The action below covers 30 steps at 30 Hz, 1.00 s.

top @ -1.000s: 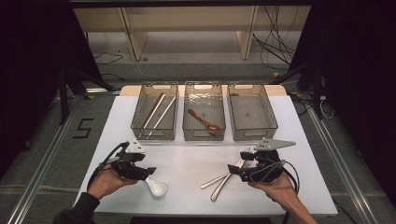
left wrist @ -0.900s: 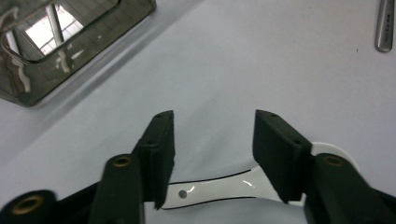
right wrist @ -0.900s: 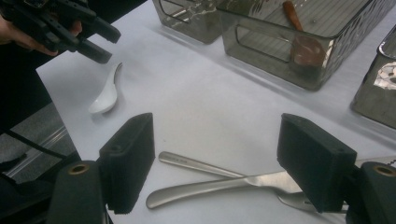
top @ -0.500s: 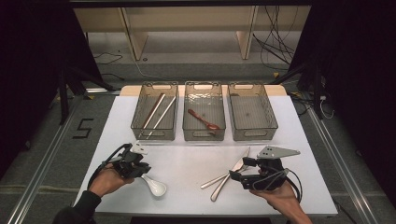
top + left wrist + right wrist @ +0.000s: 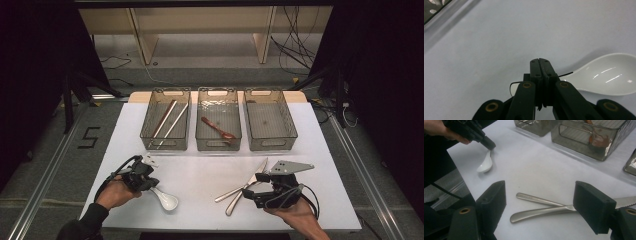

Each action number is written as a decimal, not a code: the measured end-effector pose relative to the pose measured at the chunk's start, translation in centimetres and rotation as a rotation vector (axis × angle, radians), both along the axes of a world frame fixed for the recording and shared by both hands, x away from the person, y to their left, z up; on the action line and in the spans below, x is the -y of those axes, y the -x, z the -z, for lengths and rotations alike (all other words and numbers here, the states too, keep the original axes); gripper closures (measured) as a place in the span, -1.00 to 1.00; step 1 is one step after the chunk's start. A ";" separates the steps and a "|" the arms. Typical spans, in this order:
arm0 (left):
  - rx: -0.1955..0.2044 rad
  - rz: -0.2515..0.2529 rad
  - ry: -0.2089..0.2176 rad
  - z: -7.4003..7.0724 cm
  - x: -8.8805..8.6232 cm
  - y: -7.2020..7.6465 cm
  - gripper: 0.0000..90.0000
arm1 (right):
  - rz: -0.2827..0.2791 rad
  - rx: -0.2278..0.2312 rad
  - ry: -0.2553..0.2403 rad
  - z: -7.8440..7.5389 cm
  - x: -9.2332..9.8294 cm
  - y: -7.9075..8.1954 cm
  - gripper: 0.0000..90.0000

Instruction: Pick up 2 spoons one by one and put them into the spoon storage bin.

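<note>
With its handle pinched in the just-closed left claw (image 5: 541,65), white spoon (image 5: 609,75) bowl juts right

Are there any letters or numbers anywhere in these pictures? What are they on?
"5": a big dark numeral on the grey floor, left of the white table in the high view.
Nothing else can be read: no words or labels show on the three clear bins, the white spoon, the metal cutlery or the grippers.
</note>
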<state>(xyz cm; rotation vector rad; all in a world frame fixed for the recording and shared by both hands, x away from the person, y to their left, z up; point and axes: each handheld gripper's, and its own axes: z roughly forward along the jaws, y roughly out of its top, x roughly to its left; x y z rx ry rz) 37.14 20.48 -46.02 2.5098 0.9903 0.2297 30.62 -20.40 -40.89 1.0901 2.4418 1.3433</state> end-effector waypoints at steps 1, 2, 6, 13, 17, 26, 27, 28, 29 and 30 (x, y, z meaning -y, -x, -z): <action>-0.001 0.001 -0.005 0.0 0.1 -0.1 0.97 | -0.001 0.000 0.000 0.0 0.0 0.0 -0.39; -0.002 0.001 -0.007 0.1 0.2 -0.1 0.97 | -0.002 -0.001 -0.004 0.0 0.0 0.0 -0.39; -0.012 0.014 -0.028 0.4 0.6 -0.3 0.97 | -0.003 -0.004 0.000 0.0 0.0 -0.1 -0.38; -0.048 0.006 -0.066 0.6 0.0 -0.2 0.97 | -0.009 0.007 0.002 -0.1 -0.1 0.0 -0.38; -0.072 0.018 -0.090 0.4 -0.1 0.4 0.97 | -0.008 0.008 0.004 -0.1 -0.1 0.0 -0.38; -0.122 0.032 -0.131 0.2 0.0 1.3 0.97 | -0.011 0.004 0.004 -0.1 -0.1 -0.1 -0.38; -0.122 0.035 -0.132 0.1 0.1 1.4 0.97 | -0.010 0.003 0.005 -0.1 -0.1 -0.1 -0.38; -0.122 0.035 -0.132 0.0 0.1 1.5 0.97 | -0.011 0.005 0.004 -0.2 -0.1 0.0 -0.38; -0.125 0.038 -0.137 0.0 0.1 1.6 0.97 | -0.011 0.007 0.004 -0.2 -0.1 0.0 -0.38; -0.126 0.037 -0.138 0.0 0.2 1.7 0.97 | -0.011 0.009 0.001 -0.2 -0.1 0.0 -0.38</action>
